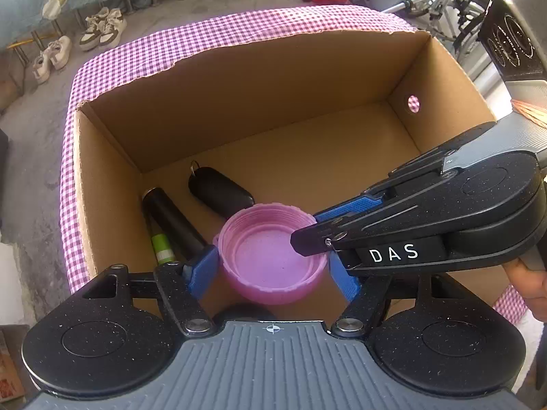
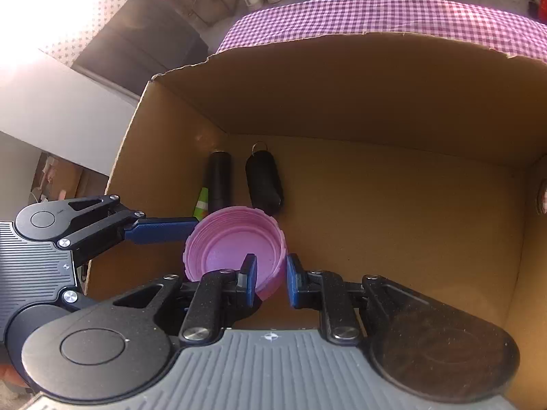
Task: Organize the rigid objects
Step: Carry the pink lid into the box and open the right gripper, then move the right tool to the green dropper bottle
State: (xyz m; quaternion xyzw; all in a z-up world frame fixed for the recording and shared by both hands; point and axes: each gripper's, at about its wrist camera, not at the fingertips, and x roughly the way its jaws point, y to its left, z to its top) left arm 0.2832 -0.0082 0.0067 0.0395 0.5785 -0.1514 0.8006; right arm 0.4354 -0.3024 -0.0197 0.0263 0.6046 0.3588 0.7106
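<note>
the left tool (image 1: pixel 273 266) is clenched across a pink lid (image 1: pixel 271 256), held open side up above the floor of a cardboard box (image 1: pixel 273 102). the right tool (image 2: pixel 270 278) is released, one blue pad inside the lid's rim and one outside. a black cylinder (image 2: pixel 218 181) and a black key fob (image 2: pixel 264 181) lie side by side on the box floor. the box sits on a tabletop under purple checked cloth (image 2: pixel 376 13). sneakers (image 1: pixel 102 27) stand on the concrete floor (image 1: pixel 30 143) beyond.

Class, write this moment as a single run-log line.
left gripper: shut on pink lid | right gripper: straddling lid rim, not closed | cardboard box: holds black cylinder, key fob
</note>
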